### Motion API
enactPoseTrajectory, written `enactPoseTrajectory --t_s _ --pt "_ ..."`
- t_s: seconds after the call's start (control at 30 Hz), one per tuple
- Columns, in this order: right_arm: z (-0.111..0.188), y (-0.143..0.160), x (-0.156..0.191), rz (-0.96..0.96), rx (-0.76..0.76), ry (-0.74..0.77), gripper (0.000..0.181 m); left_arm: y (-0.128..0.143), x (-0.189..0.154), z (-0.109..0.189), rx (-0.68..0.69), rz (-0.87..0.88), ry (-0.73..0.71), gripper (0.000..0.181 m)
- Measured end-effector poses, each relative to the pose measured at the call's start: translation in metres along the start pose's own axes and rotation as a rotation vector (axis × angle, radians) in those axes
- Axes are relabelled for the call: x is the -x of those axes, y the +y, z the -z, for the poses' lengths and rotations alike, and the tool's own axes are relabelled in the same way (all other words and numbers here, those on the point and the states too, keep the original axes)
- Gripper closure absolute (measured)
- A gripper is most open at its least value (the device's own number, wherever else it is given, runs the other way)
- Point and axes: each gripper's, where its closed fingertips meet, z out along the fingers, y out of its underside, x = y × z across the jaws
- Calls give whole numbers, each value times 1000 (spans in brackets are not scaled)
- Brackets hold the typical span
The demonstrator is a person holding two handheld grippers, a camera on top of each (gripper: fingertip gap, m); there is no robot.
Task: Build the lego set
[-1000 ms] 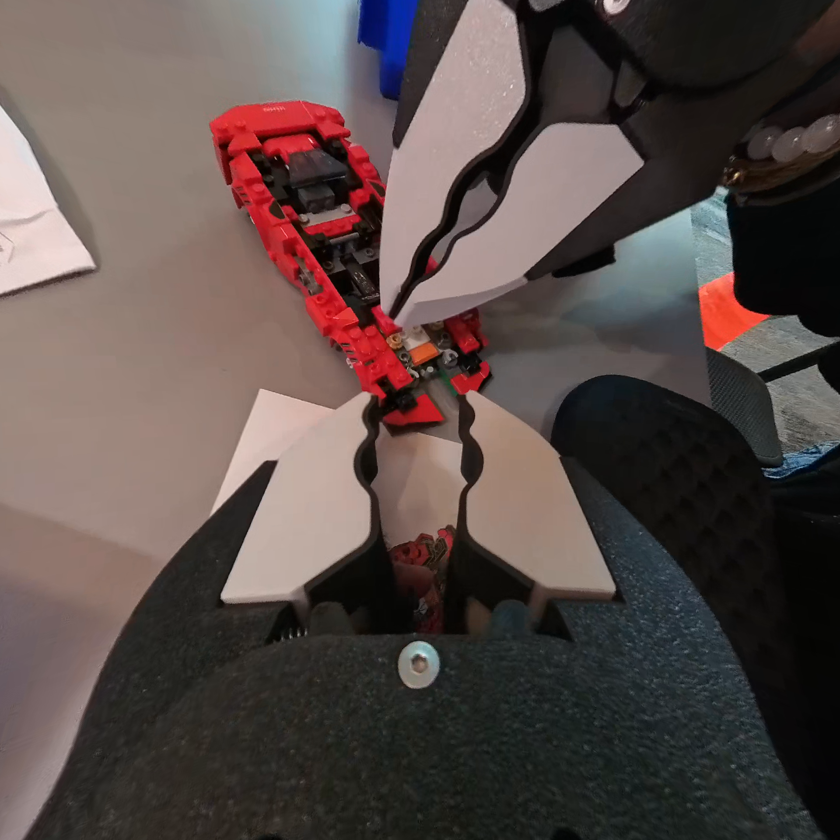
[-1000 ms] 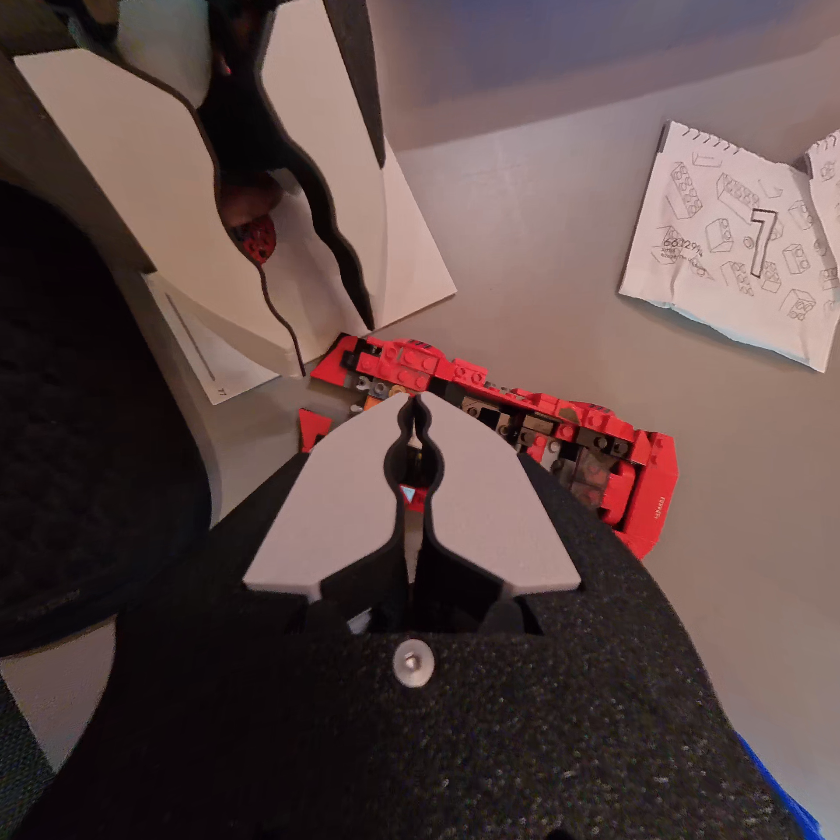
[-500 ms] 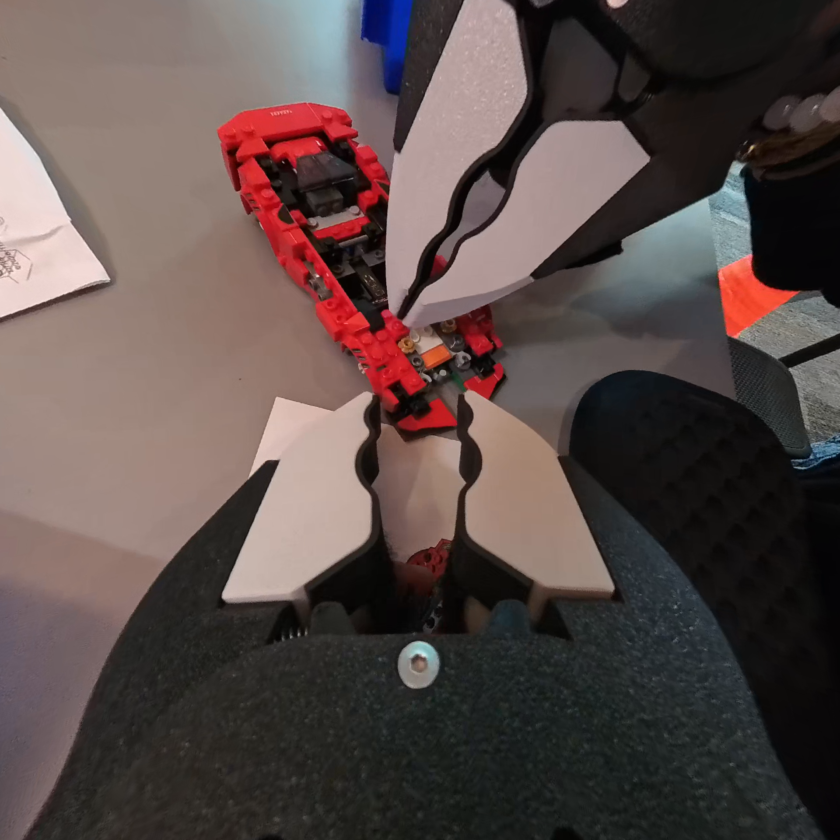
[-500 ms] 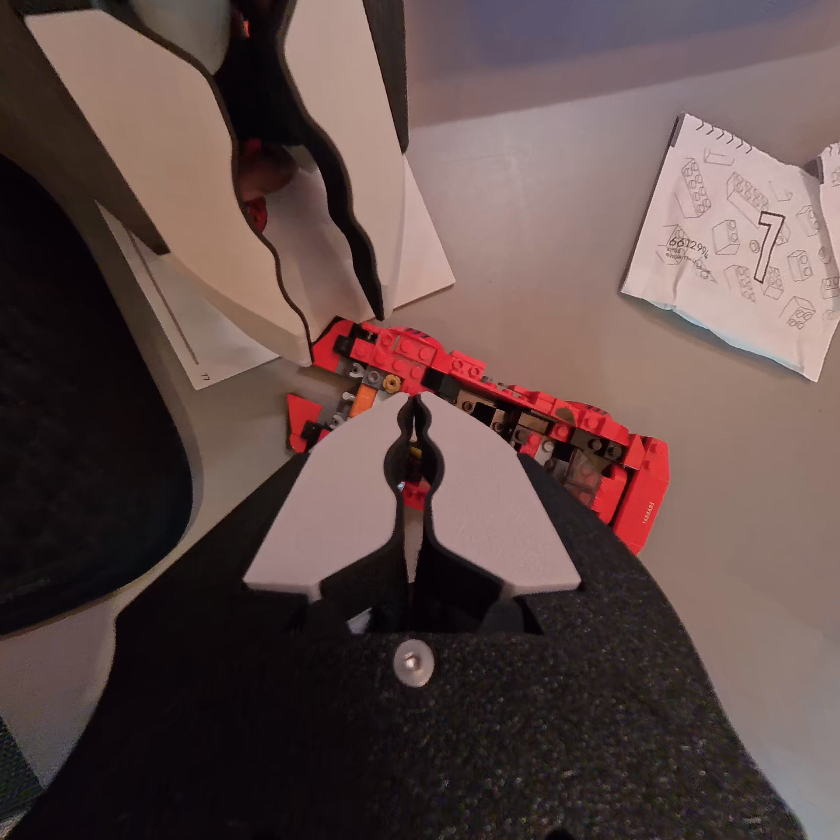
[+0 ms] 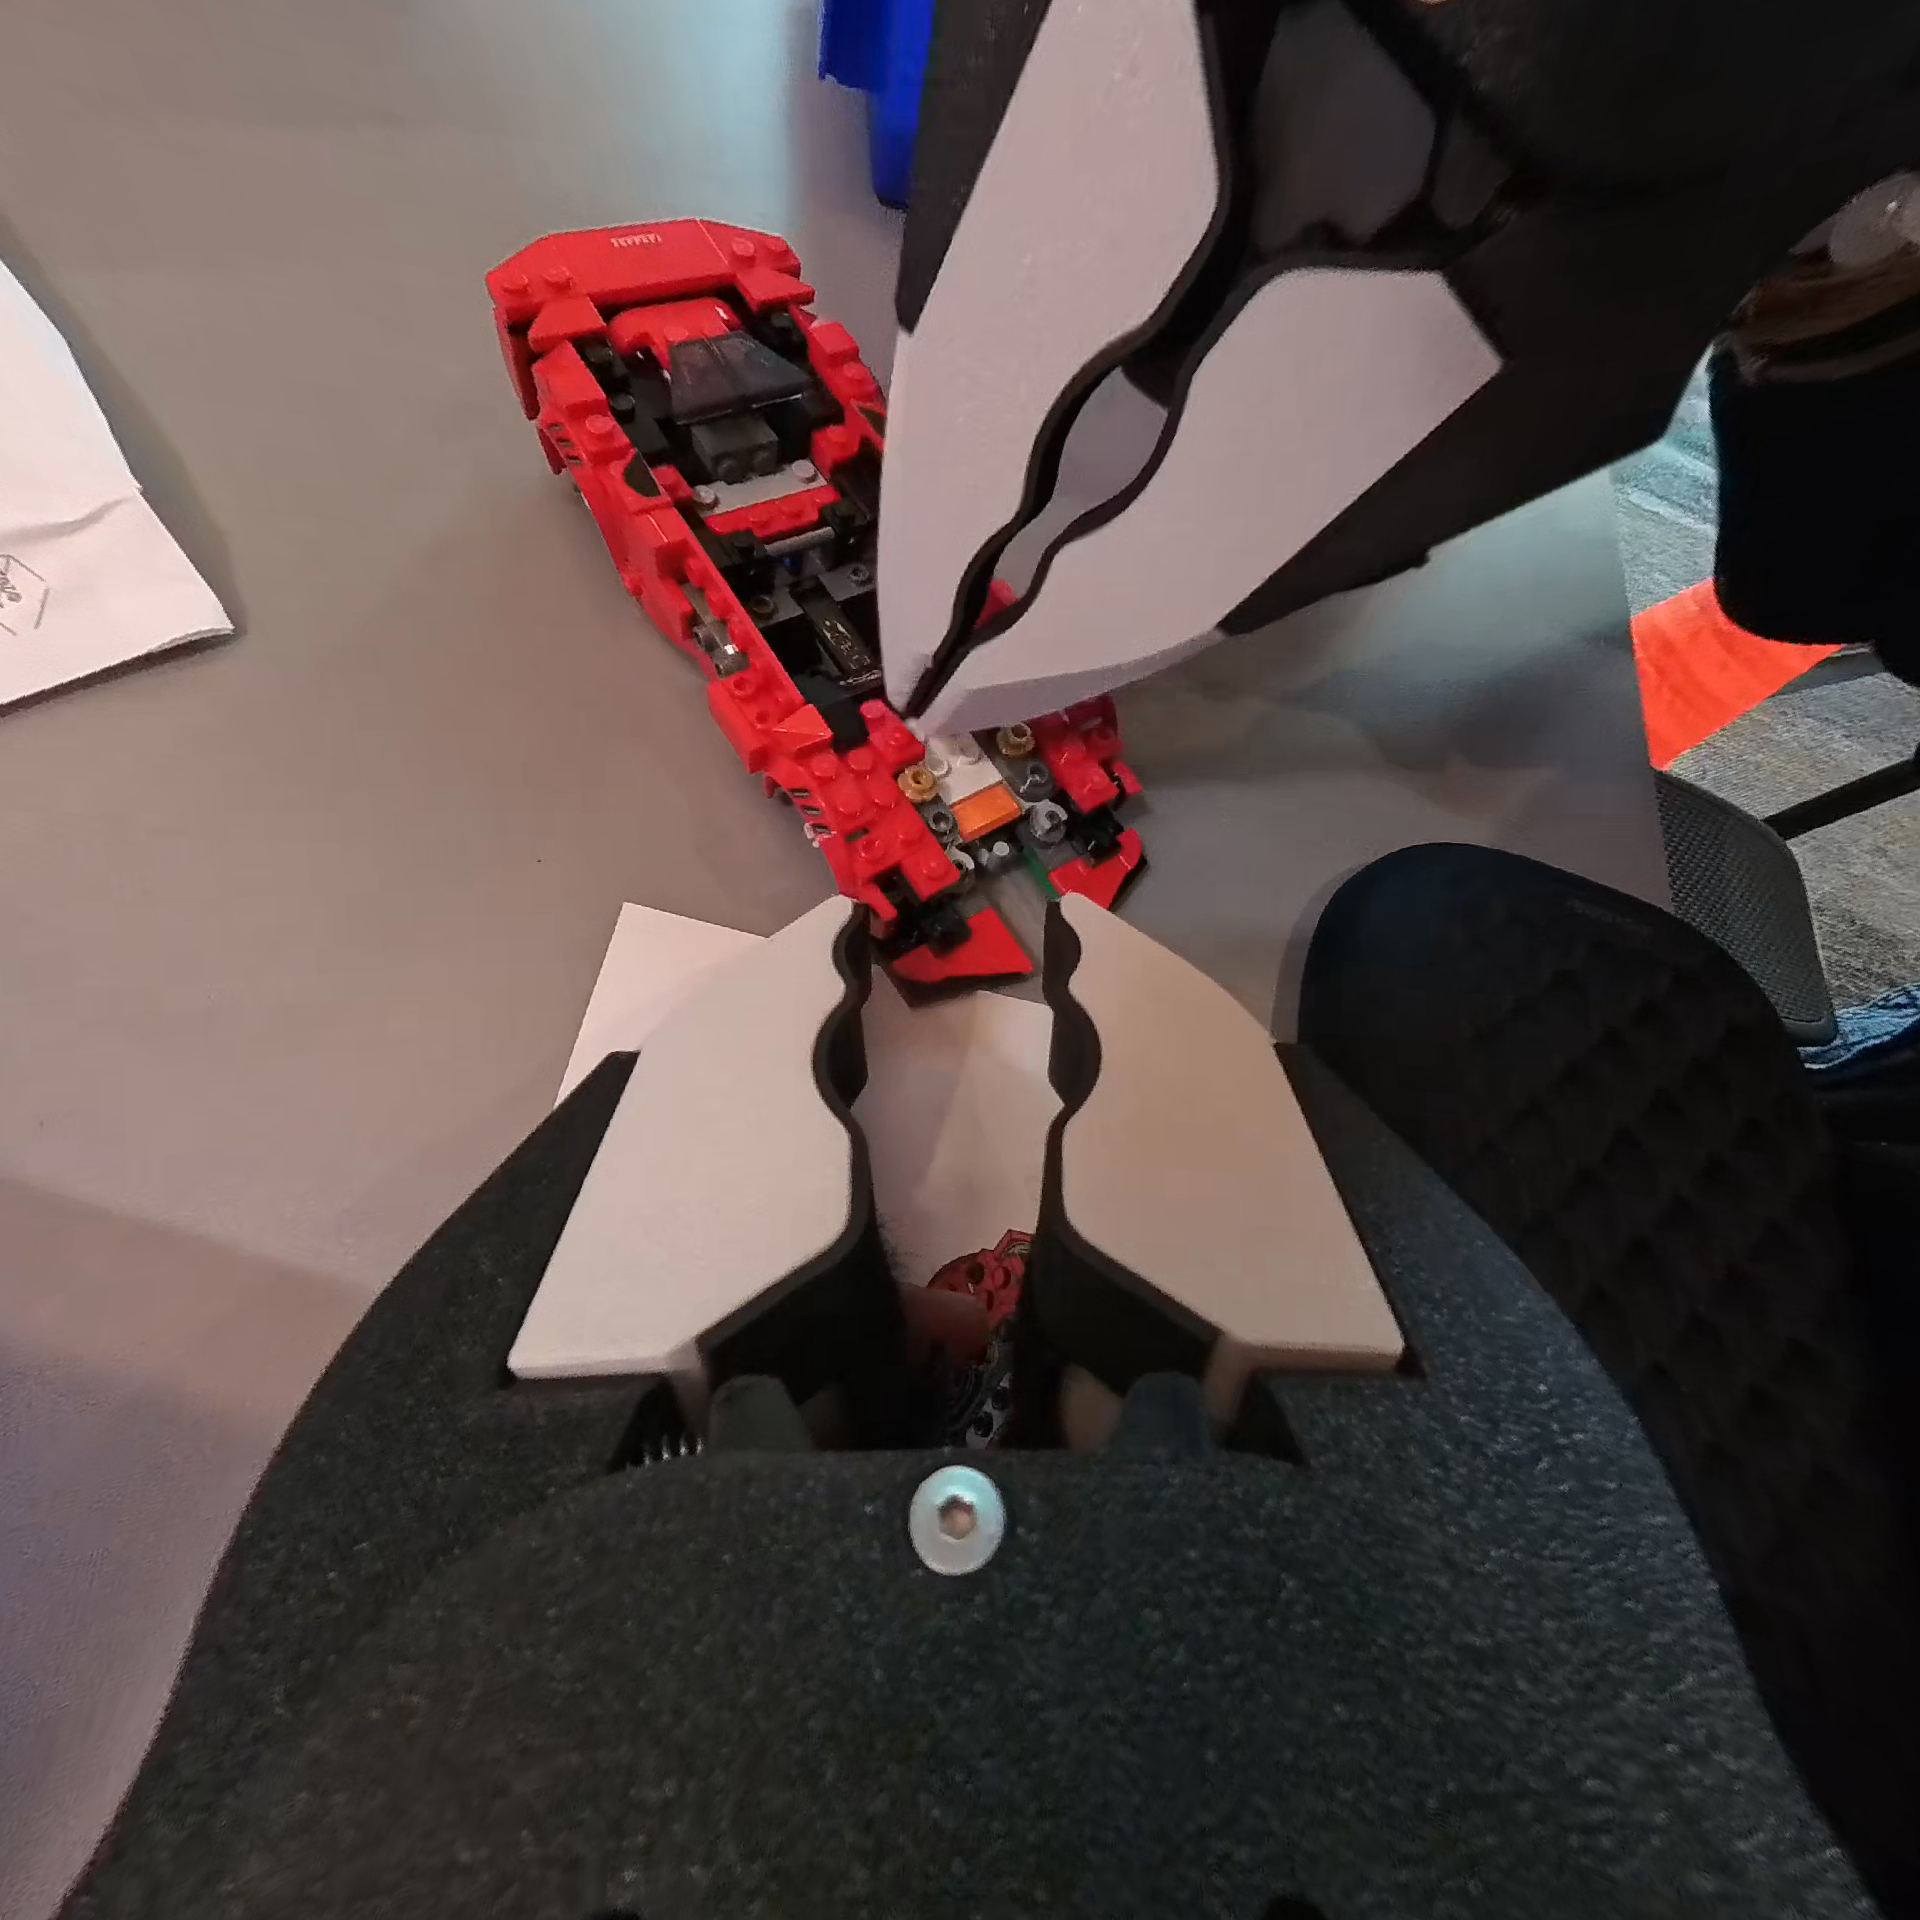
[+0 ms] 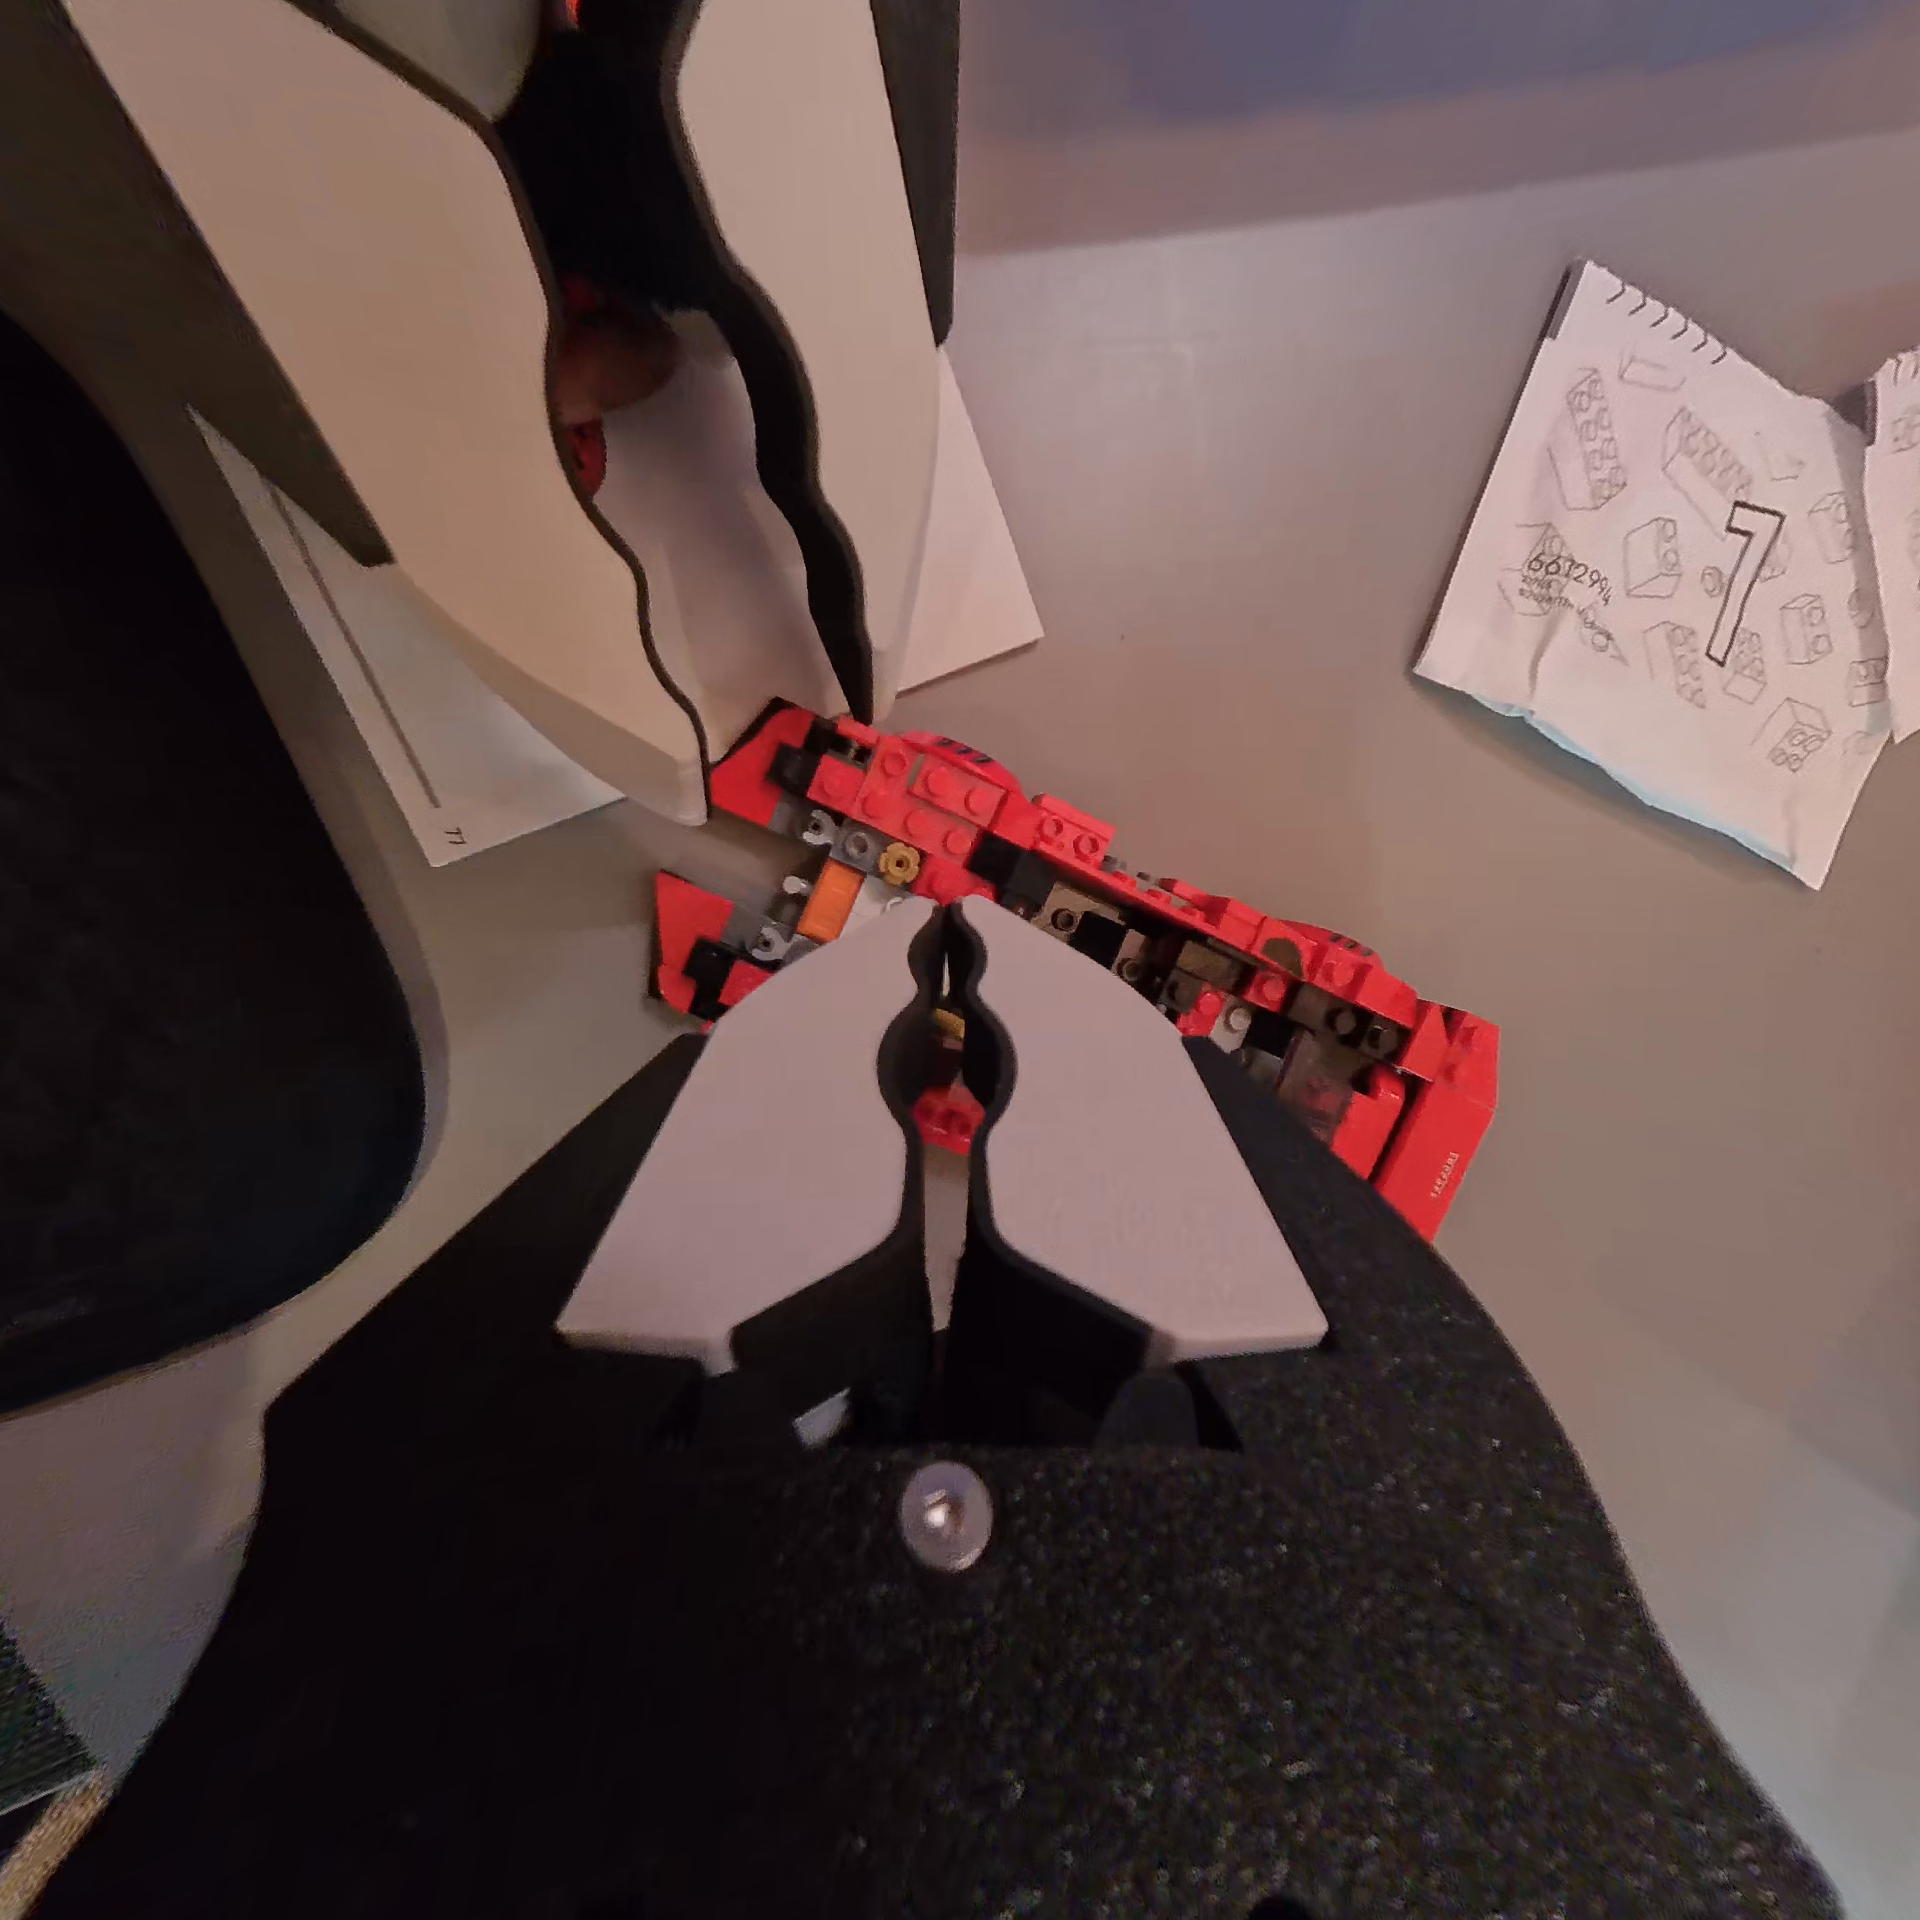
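A partly built red Lego car lies on the grey table, its nose toward my left gripper. It also shows in the right wrist view. My left gripper is open and empty, with its tips on either side of the car's nose. My right gripper is shut. It comes down from the upper right in the left wrist view, with its tips on the car's open front section next to a white and orange tile. I cannot tell whether it pinches a small piece.
A white instruction booklet lies under my left gripper. A white paper bag printed with bricks lies beyond the car. A blue bin stands behind the car. A black chair stands at the table's edge. Only a small space, under 4 cm, lies between the two pairs of fingers.
My left gripper has closed in on the car's nose. The car has turned slightly on the table. My right gripper stays shut with its tips on the front section.
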Motion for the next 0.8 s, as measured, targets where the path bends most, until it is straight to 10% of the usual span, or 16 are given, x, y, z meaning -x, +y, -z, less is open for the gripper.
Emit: enactPoseTrajectory --t_s 0.17,0.33,0.8 --pt "9 1 -3 -51 -20 -34 181 0 0 1 -5 3 3 151" --pt "3 2 -12 -242 -36 -109 141 0 0 1 -7 3 3 151" --pt "-6 7 -4 -457 7 -311 155 0 0 1 -8 14 12 152"
